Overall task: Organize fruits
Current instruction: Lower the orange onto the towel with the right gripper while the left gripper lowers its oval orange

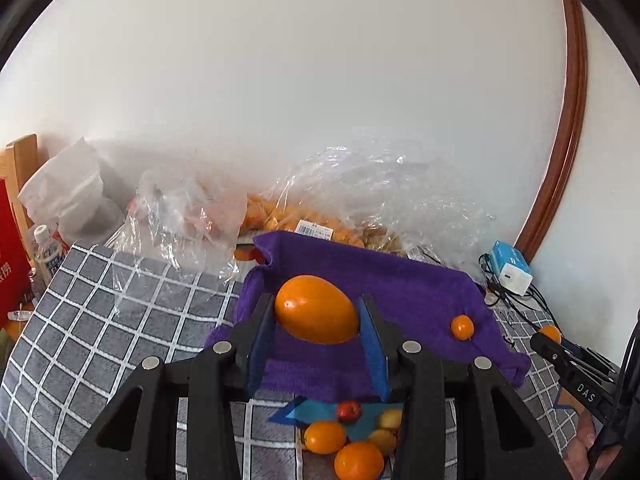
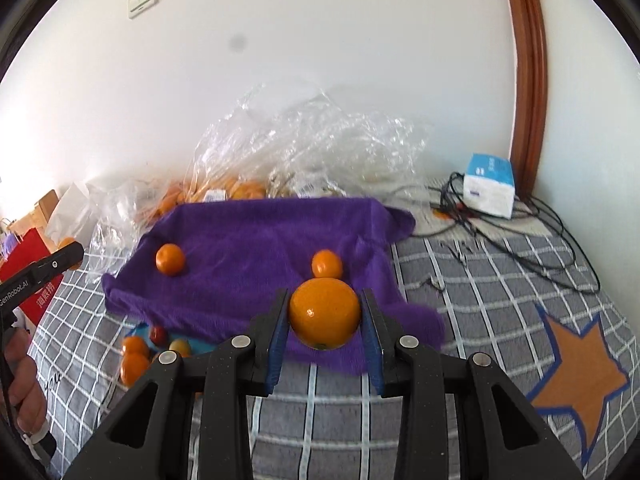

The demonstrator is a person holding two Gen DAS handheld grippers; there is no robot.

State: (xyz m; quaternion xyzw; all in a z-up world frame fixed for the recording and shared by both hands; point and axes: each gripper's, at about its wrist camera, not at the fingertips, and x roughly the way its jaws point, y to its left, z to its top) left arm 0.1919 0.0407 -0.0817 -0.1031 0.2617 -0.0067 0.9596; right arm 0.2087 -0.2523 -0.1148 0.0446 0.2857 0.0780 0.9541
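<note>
My left gripper (image 1: 317,312) is shut on an oval orange fruit (image 1: 316,309) and holds it above the purple towel (image 1: 400,280). One small orange (image 1: 462,327) lies on the towel's right side. My right gripper (image 2: 325,314) is shut on a round orange (image 2: 325,314) over the towel's (image 2: 248,248) near edge. Two small oranges (image 2: 170,259) (image 2: 327,264) lie on the towel. A loose pile of oranges, yellow fruits and a red fruit (image 1: 349,411) lies on a blue patch in front of the towel, and also shows in the right wrist view (image 2: 136,356).
Clear plastic bags with more oranges (image 1: 304,220) lie behind the towel against the wall. A blue-white box and cables (image 2: 490,184) sit at the right. A red bag (image 1: 10,256), a bottle (image 1: 46,252) and a white bag stand at the left. The surface is a grey checked cloth (image 2: 480,280).
</note>
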